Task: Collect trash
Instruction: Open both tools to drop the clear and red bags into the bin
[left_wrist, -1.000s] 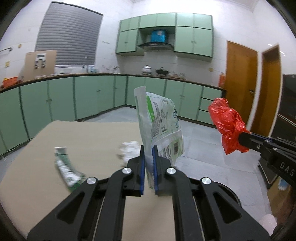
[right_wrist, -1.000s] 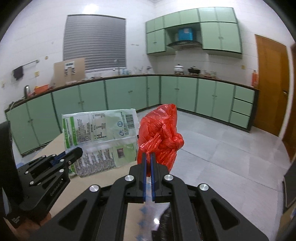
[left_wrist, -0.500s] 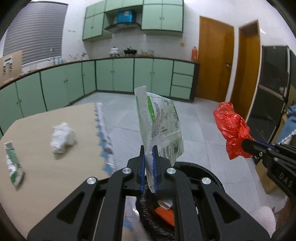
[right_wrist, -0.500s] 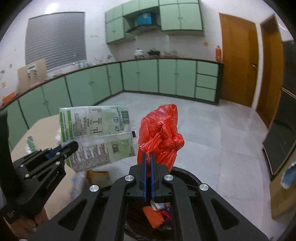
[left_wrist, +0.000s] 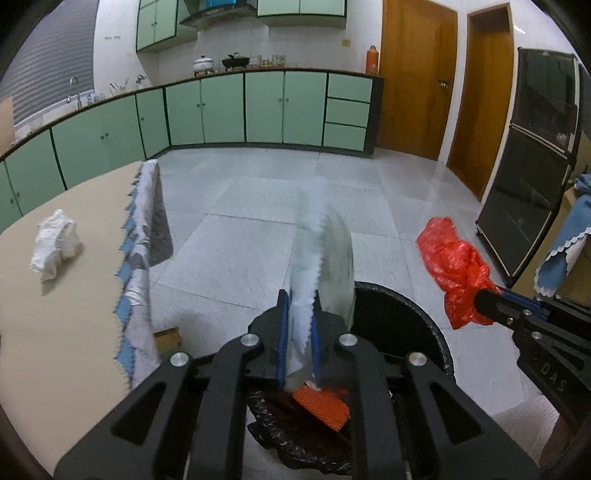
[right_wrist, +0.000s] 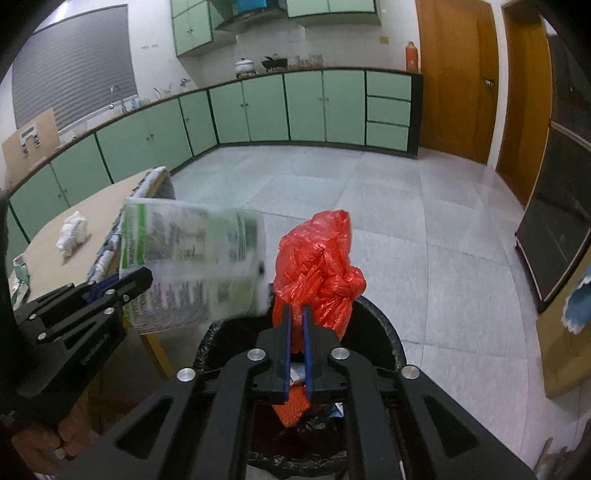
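My left gripper (left_wrist: 298, 314) is shut on a white and green food pouch (left_wrist: 319, 258), seen edge-on and blurred, over a black-lined bin (left_wrist: 406, 321). In the right wrist view the pouch (right_wrist: 192, 258) juts from the left gripper (right_wrist: 122, 284) at the left. My right gripper (right_wrist: 296, 321) is shut on a crumpled red plastic bag (right_wrist: 317, 273), above the bin (right_wrist: 380, 332). The red bag (left_wrist: 450, 269) also shows at the right of the left wrist view. Orange trash (left_wrist: 321, 404) lies inside the bin.
A tan table (left_wrist: 74, 295) stands left of the bin, with a crumpled white tissue (left_wrist: 55, 243), a fringed cloth (left_wrist: 138, 258) over its edge and a green wrapper (right_wrist: 18, 277). Green cabinets (left_wrist: 258, 107), wooden doors (left_wrist: 417, 77) and a dark fridge (left_wrist: 535, 155) ring the grey tiled floor.
Both grippers have swung right and tilted down over the bin, which now fills the lower view. The pouch has tipped forward and blurs. The table has slid to the left.
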